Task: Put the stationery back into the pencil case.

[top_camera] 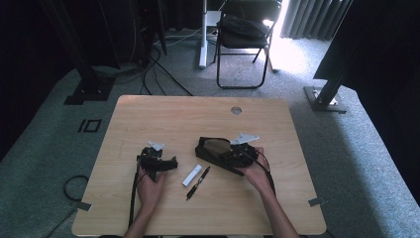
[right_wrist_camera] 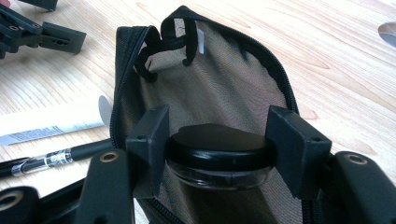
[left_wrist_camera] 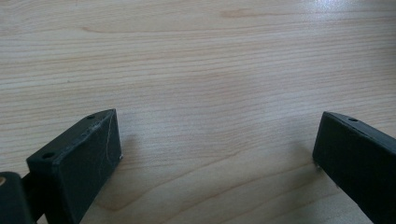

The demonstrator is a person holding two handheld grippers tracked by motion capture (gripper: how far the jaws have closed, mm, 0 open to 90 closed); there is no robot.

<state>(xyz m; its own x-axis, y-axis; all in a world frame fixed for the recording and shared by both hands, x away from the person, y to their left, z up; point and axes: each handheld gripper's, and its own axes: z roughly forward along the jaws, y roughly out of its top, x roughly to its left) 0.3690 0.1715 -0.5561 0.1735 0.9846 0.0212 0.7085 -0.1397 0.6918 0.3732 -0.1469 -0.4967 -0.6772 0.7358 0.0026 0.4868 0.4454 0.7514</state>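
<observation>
My right gripper (right_wrist_camera: 218,135) is shut on a small round jar (right_wrist_camera: 219,156) with a black lid and a clear body. It holds the jar at the mouth of an open black zip pouch (right_wrist_camera: 219,79) with a brown lining. In the high view the pouch (top_camera: 212,148) lies at mid-table, and the right gripper (top_camera: 238,154) is at its right end. The left gripper (top_camera: 166,163) rests on the table to the pouch's left. Its jaws (left_wrist_camera: 217,140) stand wide apart over bare wood with nothing between them.
A white tube (top_camera: 192,175) and a black pen (top_camera: 198,182) lie between the two hands; the tube (right_wrist_camera: 51,122) and pen (right_wrist_camera: 51,158) sit just left of the pouch. The wooden table (top_camera: 163,114) has a cable hole (top_camera: 236,110) at the back. A folding chair (top_camera: 245,34) stands beyond it.
</observation>
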